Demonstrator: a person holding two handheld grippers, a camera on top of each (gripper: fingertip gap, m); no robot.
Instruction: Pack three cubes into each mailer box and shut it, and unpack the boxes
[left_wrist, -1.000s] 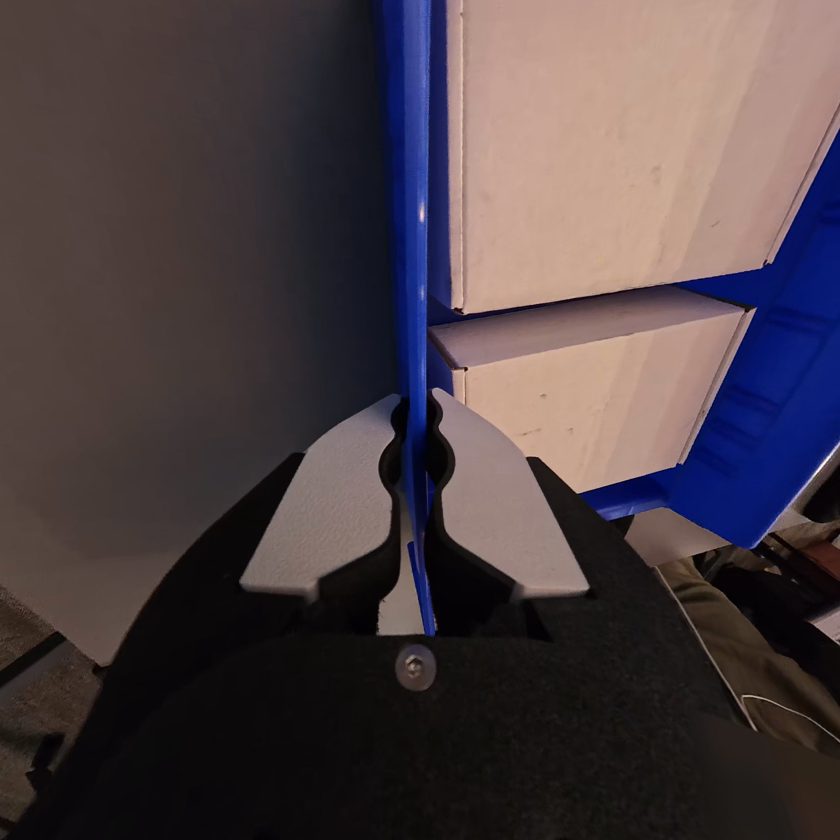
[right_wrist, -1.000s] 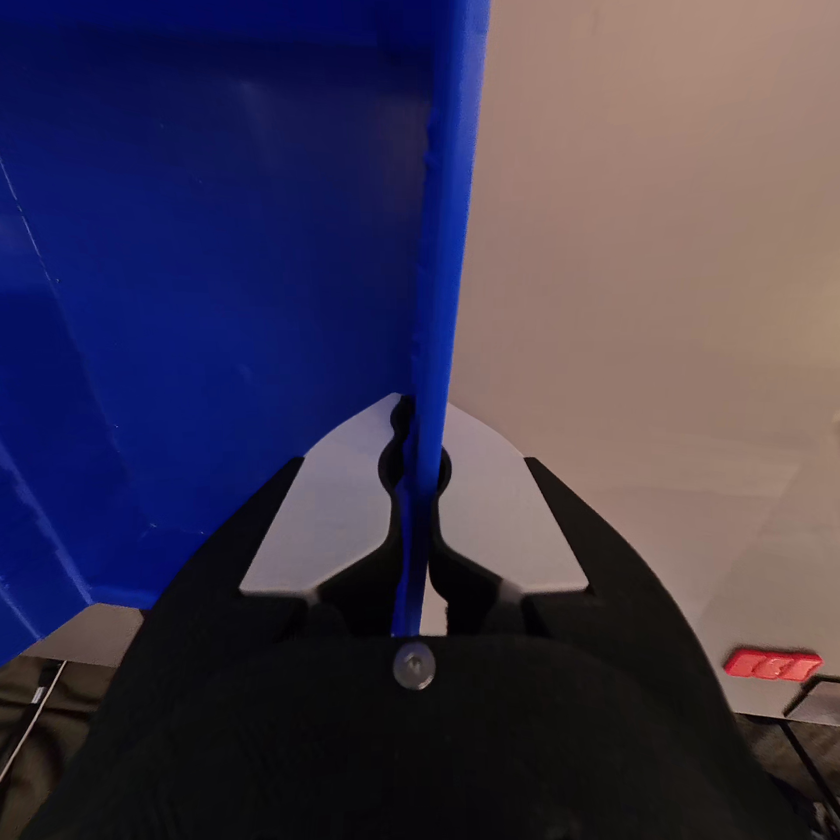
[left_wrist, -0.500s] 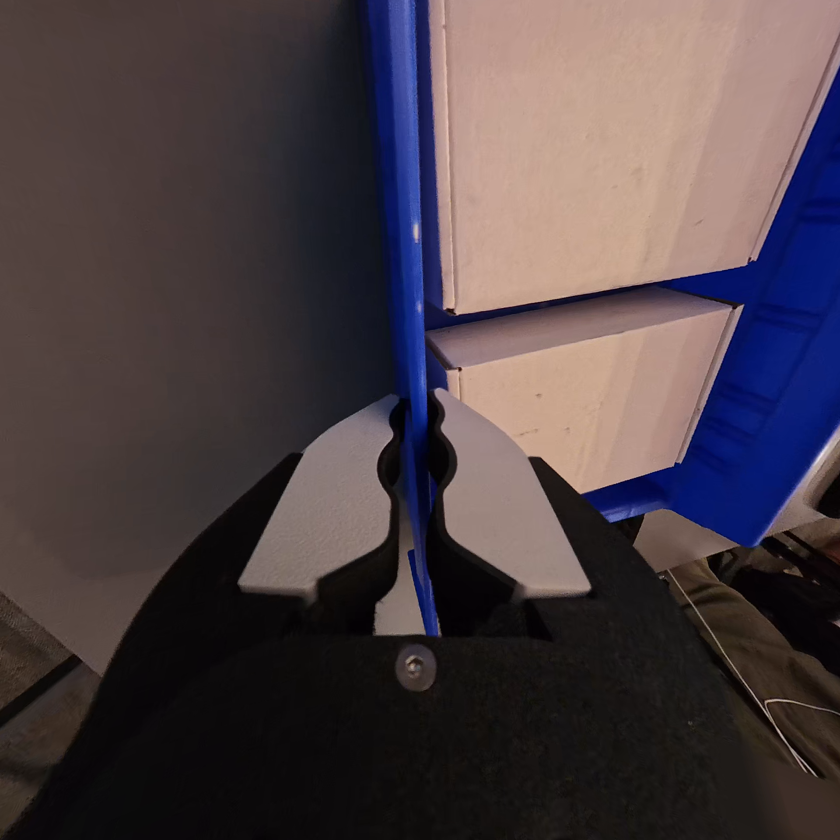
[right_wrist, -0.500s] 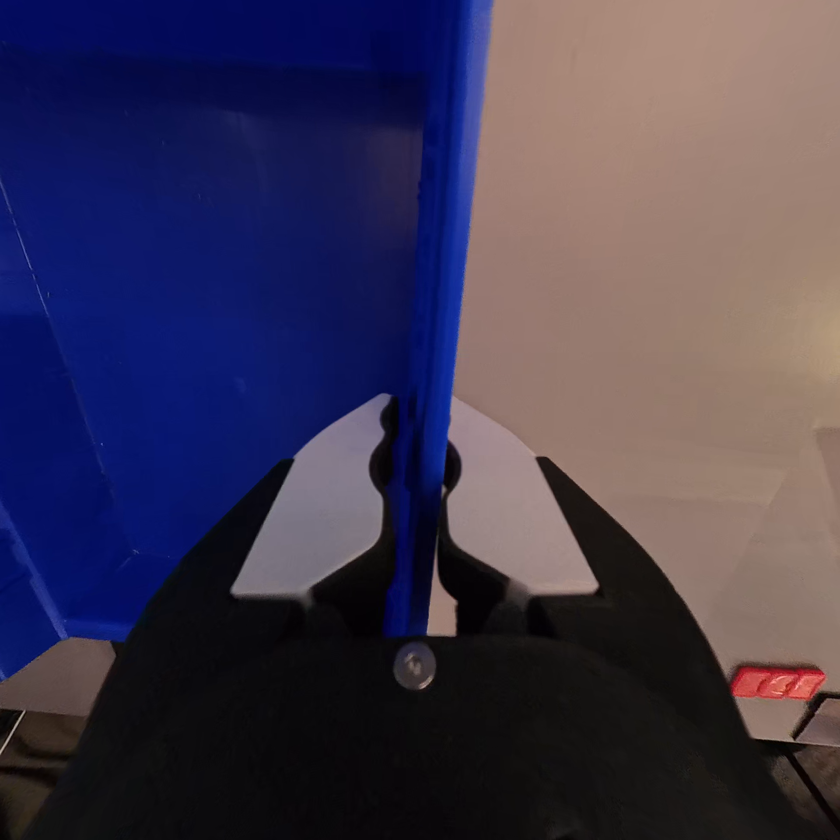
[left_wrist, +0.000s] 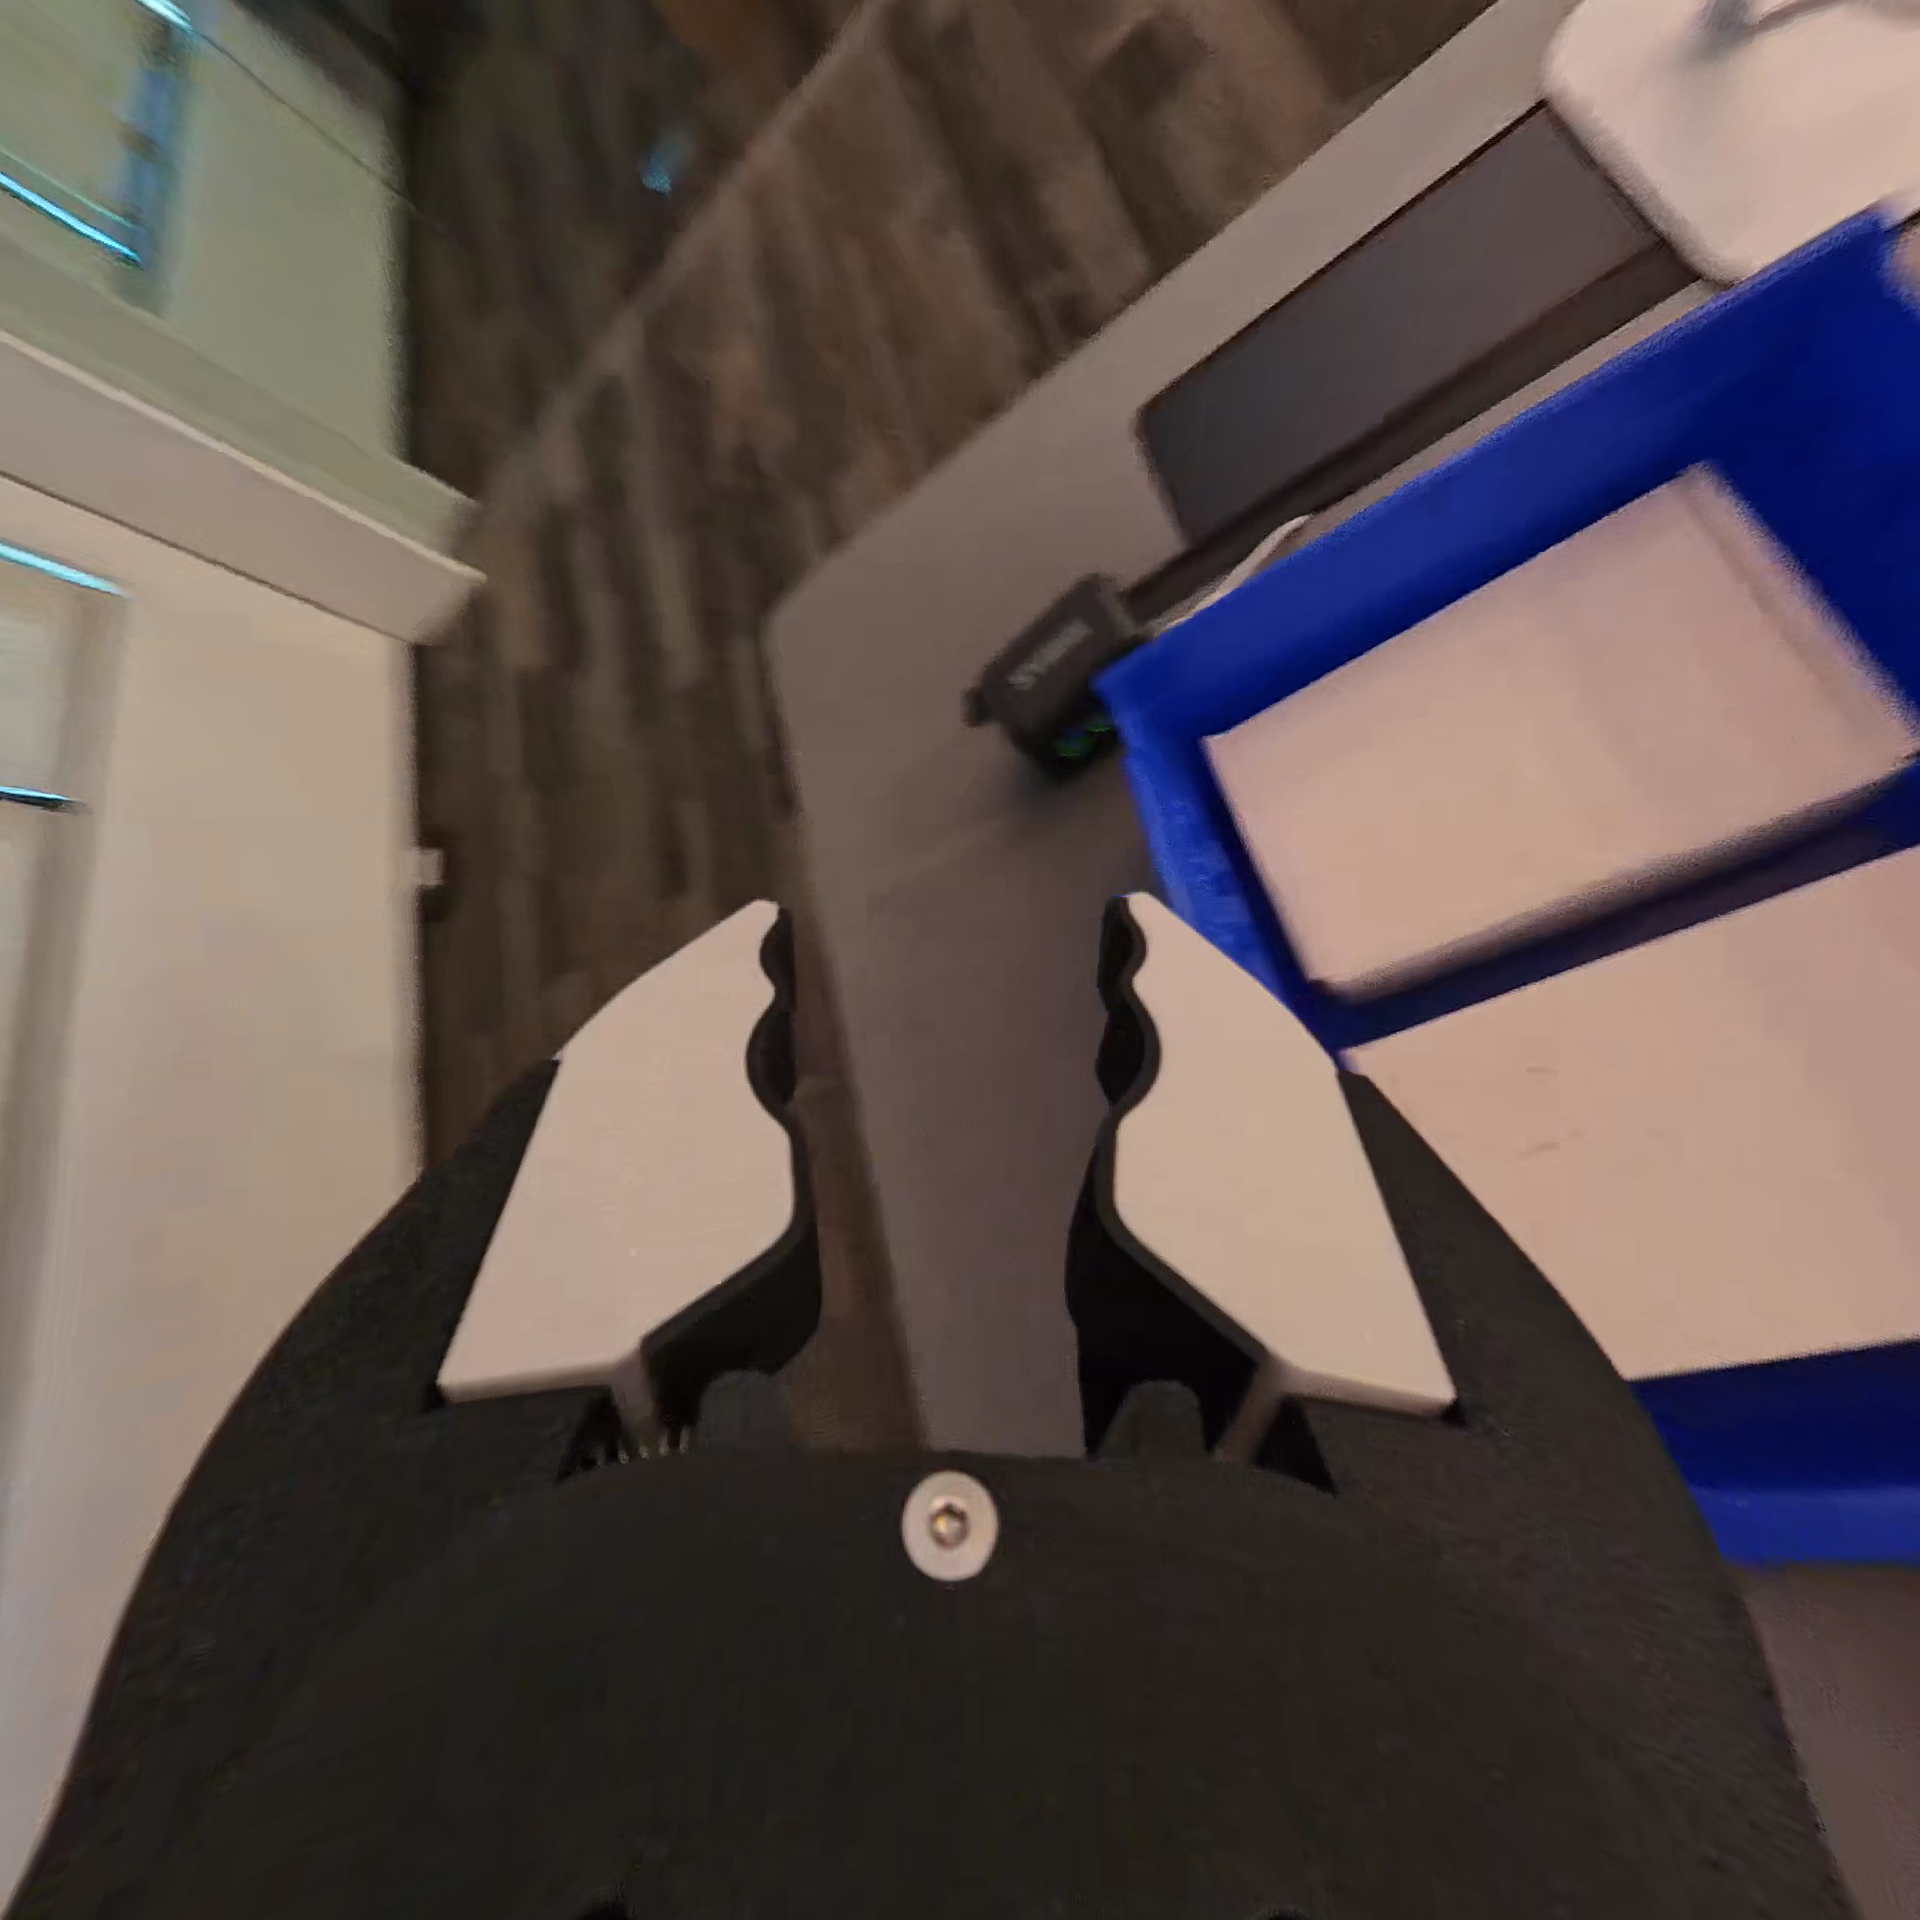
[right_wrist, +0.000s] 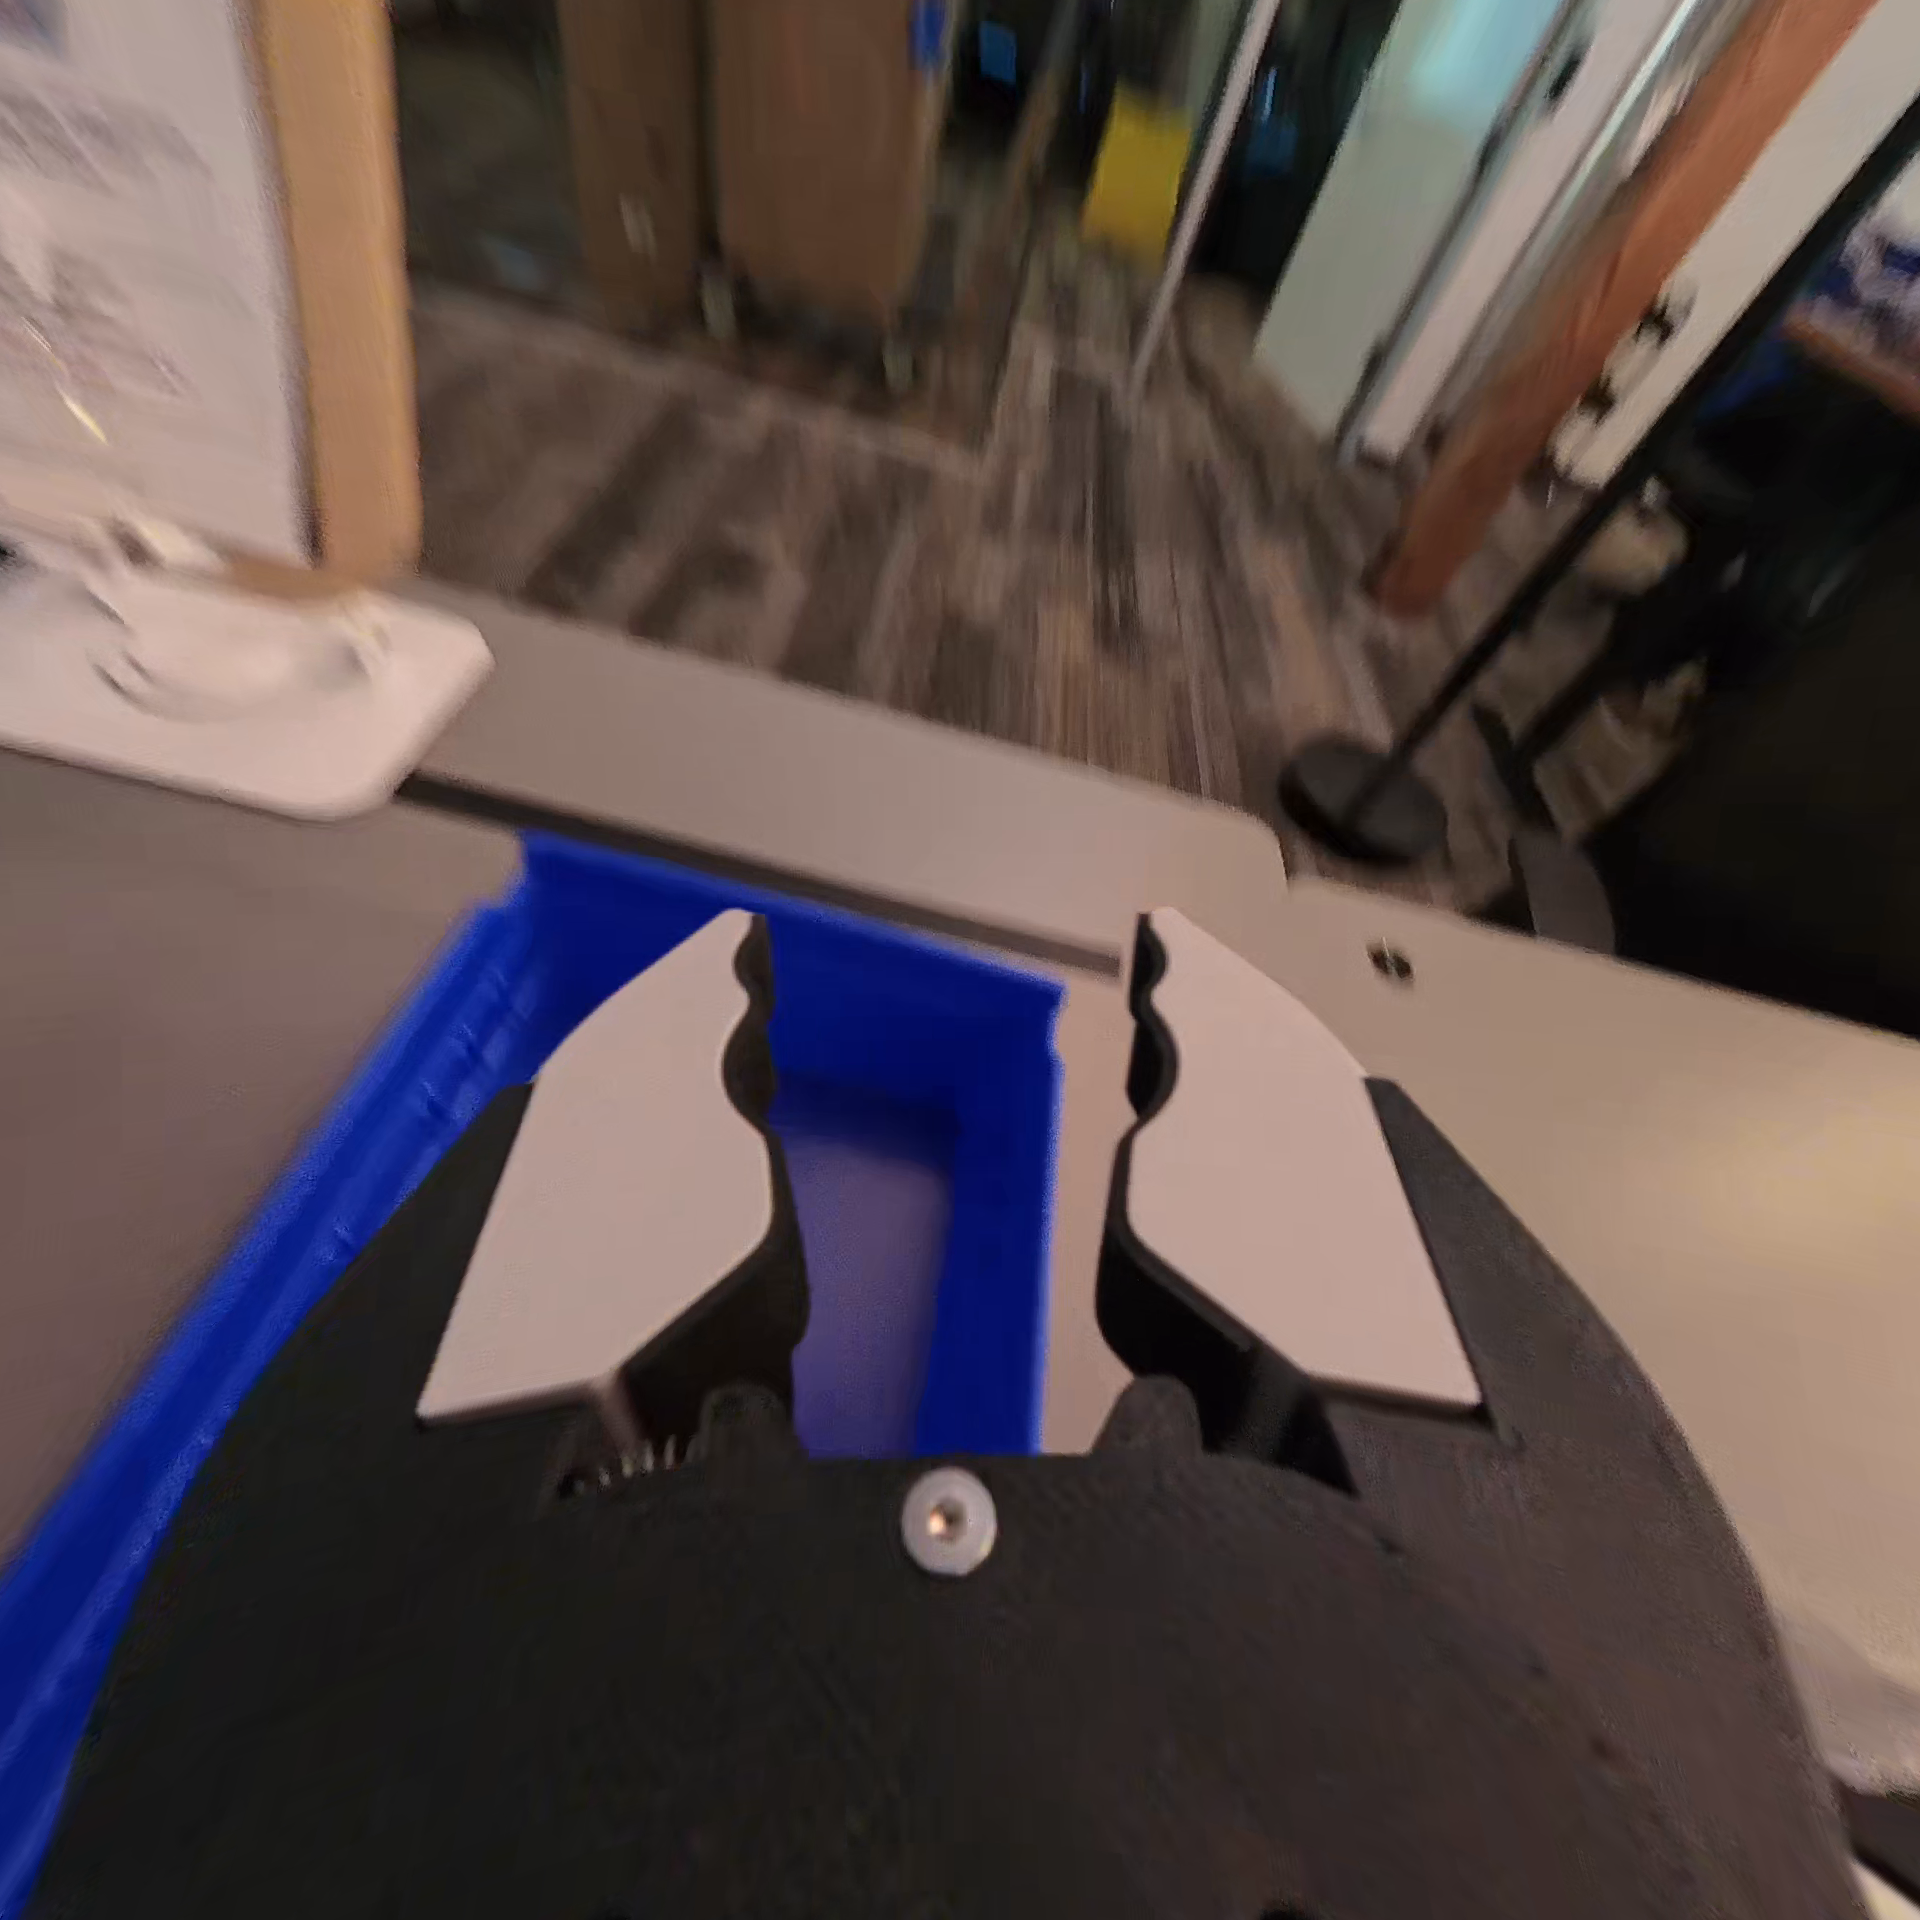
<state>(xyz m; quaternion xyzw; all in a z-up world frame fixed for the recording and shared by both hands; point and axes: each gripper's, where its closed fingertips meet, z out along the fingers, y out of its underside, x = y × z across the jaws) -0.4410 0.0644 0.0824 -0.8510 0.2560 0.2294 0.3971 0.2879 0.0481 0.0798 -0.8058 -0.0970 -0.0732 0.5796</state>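
Note:
A blue bin (left_wrist: 1174, 790) sits on the grey table (left_wrist: 935, 748) to the right of my left gripper (left_wrist: 948, 914). Two shut white mailer boxes lie in it, one farther (left_wrist: 1507, 779) and one nearer (left_wrist: 1610, 1195). My left gripper is open and empty, just left of the bin's wall. In the right wrist view my right gripper (right_wrist: 948, 925) is open and empty above the bin's right end wall (right_wrist: 997, 1143). The bin floor (right_wrist: 862, 1247) shows bare between its fingers. No cubes show. Both views are blurred.
A small black device (left_wrist: 1049, 665) lies at the bin's far corner. A white tray-like object (right_wrist: 208, 686) sits at the table's far left. Beyond the table edge are carpet and a black stanchion base (right_wrist: 1361, 800). Bare table (right_wrist: 1558, 1143) lies right of the bin. My right fingertips sit around 75 cm from my left ones.
Both grippers have let go of the bin's walls and opened. Both have pulled back and tilted up, so the room beyond the table now shows.

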